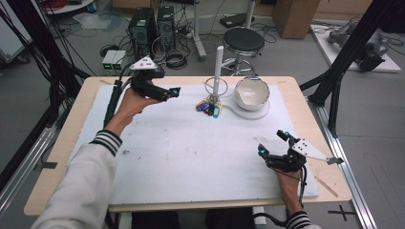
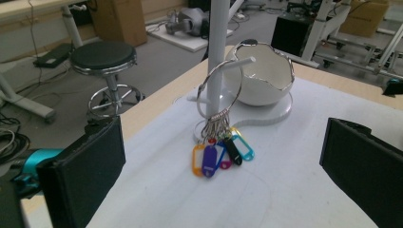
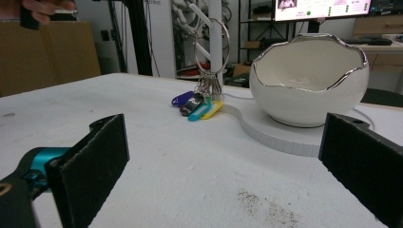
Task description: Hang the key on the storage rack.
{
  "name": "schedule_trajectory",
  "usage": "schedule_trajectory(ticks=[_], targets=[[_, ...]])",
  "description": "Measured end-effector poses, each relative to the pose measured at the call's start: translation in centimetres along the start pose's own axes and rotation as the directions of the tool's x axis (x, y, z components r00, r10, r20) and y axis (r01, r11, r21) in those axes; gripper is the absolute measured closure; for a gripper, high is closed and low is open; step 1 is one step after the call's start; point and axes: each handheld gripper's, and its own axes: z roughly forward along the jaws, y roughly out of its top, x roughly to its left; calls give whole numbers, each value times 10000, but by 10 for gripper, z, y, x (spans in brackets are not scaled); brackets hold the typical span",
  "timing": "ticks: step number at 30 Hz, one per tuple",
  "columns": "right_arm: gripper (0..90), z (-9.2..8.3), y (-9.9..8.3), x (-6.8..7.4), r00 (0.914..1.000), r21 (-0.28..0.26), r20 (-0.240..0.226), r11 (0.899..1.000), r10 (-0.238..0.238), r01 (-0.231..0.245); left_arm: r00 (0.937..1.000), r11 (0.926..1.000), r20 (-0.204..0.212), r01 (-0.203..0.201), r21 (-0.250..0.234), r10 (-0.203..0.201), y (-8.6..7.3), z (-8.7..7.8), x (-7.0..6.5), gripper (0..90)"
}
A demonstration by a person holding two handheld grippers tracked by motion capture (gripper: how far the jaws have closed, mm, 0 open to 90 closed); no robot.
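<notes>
High view: key ring [image 1: 210, 106] with coloured tags is seen hung on the white stand [image 1: 218, 67], near the far edge of the mat [image 1: 191, 157], beside the bowl [image 1: 251, 93]. Left gripper [image 1: 173, 91] is held just left of it, jaws wide, nothing between. Right gripper [image 1: 273, 142] rests by the near right corner, jaws wide, empty.

Left gripper view: ring [image 2: 219, 97] is looped over a peg; tags [image 2: 221, 154] lie on the mat. Judged light, stiff, slippery metal, loosely jingling; best taken at the wire loop.

Right gripper view: tags [image 3: 197, 105] bear no legible writing; the bowl [image 3: 306, 80] looks fragile.
</notes>
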Motion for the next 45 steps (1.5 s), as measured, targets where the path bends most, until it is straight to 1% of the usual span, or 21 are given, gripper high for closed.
schedule_trajectory(ticks=[1,2,5,7,9,10,13,16,20,22,24,26,29,32,33,34,36,38,41,44,45], targets=[[23,0,0,0,9999,-23,7,9999,-124,124,10000,9999,42,37,-146,-36,-4,-8,0,17],[23,1,0,0,9999,-28,24,9999,-152,152,10000,9999,27,1,-155,0,-7,-16,1,17],[23,0,0,1,10000,50,1,10000,-47,47,9999,9995,-48,-130,-300,129,-19,-40,-1,17],[23,0,0,0,9999,39,7,9999,-141,141,9997,9991,-105,-225,-359,221,-27,-54,-4,17],[23,1,0,1,9999,33,-19,9999,-142,142,9994,9989,-172,-292,-362,286,-35,-65,-8,17],[23,1,0,1,9998,21,22,9998,-178,178,9990,9987,-154,-422,-279,417,-38,-71,-11,17],[23,1,0,1,9998,60,17,9998,-192,192,9988,9975,-172,-462,-531,453,-51,-86,-19,17],[23,0,0,2,9996,14,33,9996,-291,291,9984,9950,-393,-445,-893,411,-66,-101,-27,17],[23,1,0,2,9996,1,63,9996,-275,275,9970,9898,-702,-419,-1364,325,-93,-121,-35,17],[23,1,0,2,9995,1,68,9995,-306,306,9972,9848,-742,-248,-1718,122,-108,-130,-36,17],[23,1,0,2,9995,-1,77,9995,-307,307,9958,9831,-912,-222,-1818,56,-123,-137,-38,17],[23,1,0,2,9995,0,70,9996,-294,294,9946,9775,-1012,8,-2109,-226,-137,-142,-42,17],[23,1,0,2,9995,-4,69,9995,-324,324,9917,9778,-1277,-112,-2092,-160,-158,-145,-50,17],[23,1,0,2,9995,0,75,9995,-322,322,9894,9736,-1438,-136,-2278,-199,-173,-144,-54,17],[23,1,0,2,9995,4,79,9995,-317,317,9885,9709,-1498,-141,-2392,-226,-178,-144,-55,17],[23,1,0,2,9994,16,74,9995,-325,325,9878,9681,-1530,-94,-2503,-300,-181,-144,-55,17],[23,1,0,2,9994,29,88,9995,-329,329,9854,9645,-1679,-164,-2635,-291,-186,-145,-54,17],[23,0,0,3,9997,90,56,9997,-224,223,9834,9603,-1778,-146,-2784,-366,-189,-146,-54,17],[23,1,0,2,9995,20,77,9995,-322,322,9811,9581,-1907,-223,-2855,-339,-194,-146,-56,17],[23,0,0,3,9997,50,45,9997,-253,252,9781,9543,-2034,-197,-2983,-434,-202,-145,-57,17],[23,1,0,2,9995,2,63,9995,-320,320,9772,9578,-2076,-174,-2869,-445,-208,-143,-57,17]])
